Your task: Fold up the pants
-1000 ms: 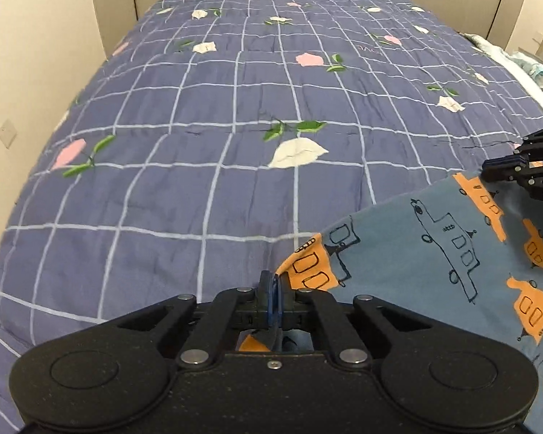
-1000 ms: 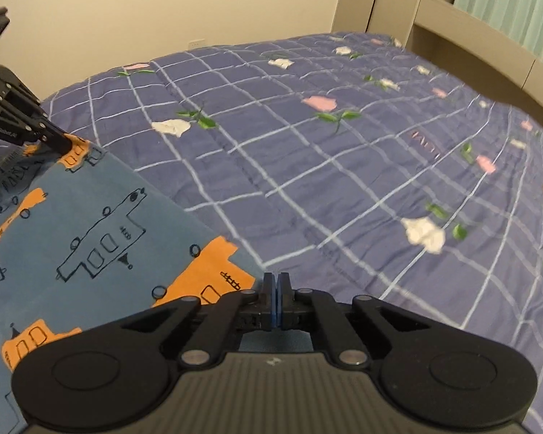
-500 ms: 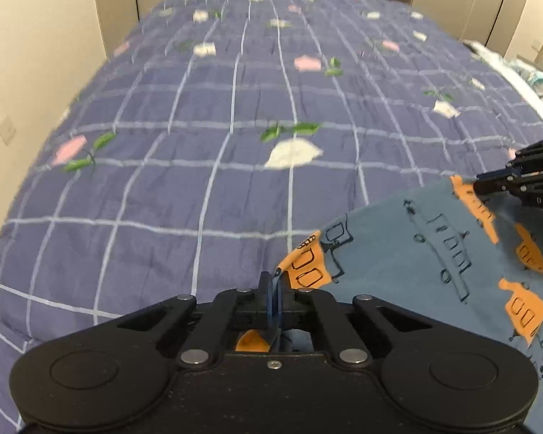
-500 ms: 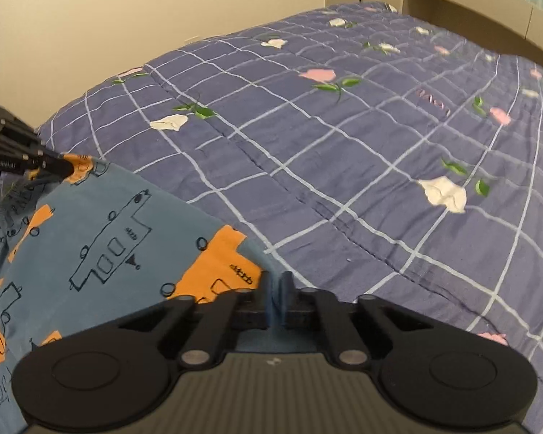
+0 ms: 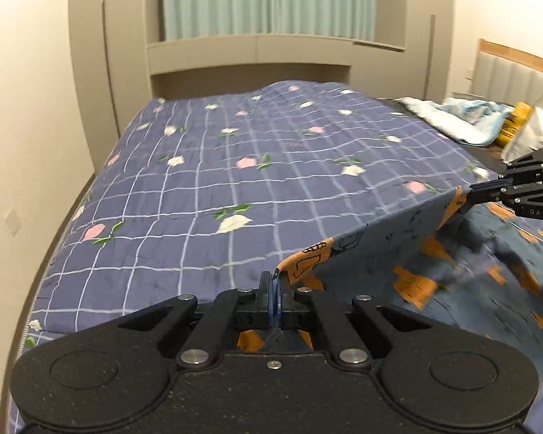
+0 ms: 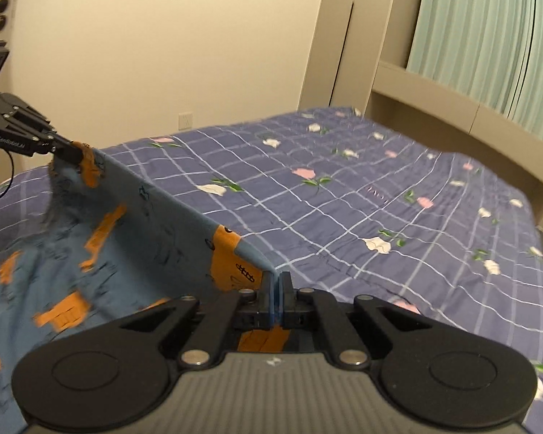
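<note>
right gripper body: on the right gripper [image 5: 468,195], seen from the left wrist at about 3 o'clock, pale letters "DAS" stand on the black linkage just behind the fingers.
left gripper body: on the left gripper [image 6: 76,153], seen from the right wrist at about 9 o'clock, a small pale word on the black side reads roughly "GenRobot.AI"; the last letters are not sharp.
yellow container: the yellow container [image 5: 512,123] at about 2 o'clock on the far bedside carries dark print, too small to read.
pants: the pants [image 5: 398,253] bear drawn vehicles only, no readable words.
</note>
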{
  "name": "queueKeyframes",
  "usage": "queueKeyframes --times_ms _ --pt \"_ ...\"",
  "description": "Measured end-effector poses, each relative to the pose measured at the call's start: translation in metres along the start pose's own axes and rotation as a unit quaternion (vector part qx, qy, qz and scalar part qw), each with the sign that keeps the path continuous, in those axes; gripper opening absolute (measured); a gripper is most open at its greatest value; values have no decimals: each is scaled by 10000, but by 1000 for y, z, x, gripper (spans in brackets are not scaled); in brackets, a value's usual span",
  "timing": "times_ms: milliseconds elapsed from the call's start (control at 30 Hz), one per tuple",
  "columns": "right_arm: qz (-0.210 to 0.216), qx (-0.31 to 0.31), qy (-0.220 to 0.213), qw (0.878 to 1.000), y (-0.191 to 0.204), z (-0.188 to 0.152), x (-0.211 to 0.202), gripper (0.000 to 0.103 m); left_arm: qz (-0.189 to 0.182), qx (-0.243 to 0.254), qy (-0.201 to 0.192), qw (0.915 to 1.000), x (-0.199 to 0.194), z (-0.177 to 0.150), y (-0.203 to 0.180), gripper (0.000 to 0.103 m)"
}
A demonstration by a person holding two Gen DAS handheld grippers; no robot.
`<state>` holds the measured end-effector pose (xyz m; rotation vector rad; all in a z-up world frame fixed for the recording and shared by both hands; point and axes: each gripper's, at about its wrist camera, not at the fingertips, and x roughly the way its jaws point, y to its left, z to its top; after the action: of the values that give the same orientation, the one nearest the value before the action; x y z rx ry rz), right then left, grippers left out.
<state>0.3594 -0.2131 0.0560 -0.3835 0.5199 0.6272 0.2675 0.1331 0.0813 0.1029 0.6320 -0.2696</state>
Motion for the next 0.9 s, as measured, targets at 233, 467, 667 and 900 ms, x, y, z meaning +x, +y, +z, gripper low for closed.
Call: queueKeyframes --times_ms 233,467,667,900 --pt "-195 -80 -291 9994 48 -42 -72 2 -217 267 34 9994 -40 -53 -33 1" --pt "-222 -133 -145 9996 89 -85 -97 2 -266 394 413 9980 -40 -109 -49 1" --pt "-264 90 -104 9996 103 -109 -103 2 -295 568 372 9973 -45 -129 -57 0" --pt "-272 10 -91 9996 111 -116 -124 2 -376 845 483 9945 -48 -141 -66 0"
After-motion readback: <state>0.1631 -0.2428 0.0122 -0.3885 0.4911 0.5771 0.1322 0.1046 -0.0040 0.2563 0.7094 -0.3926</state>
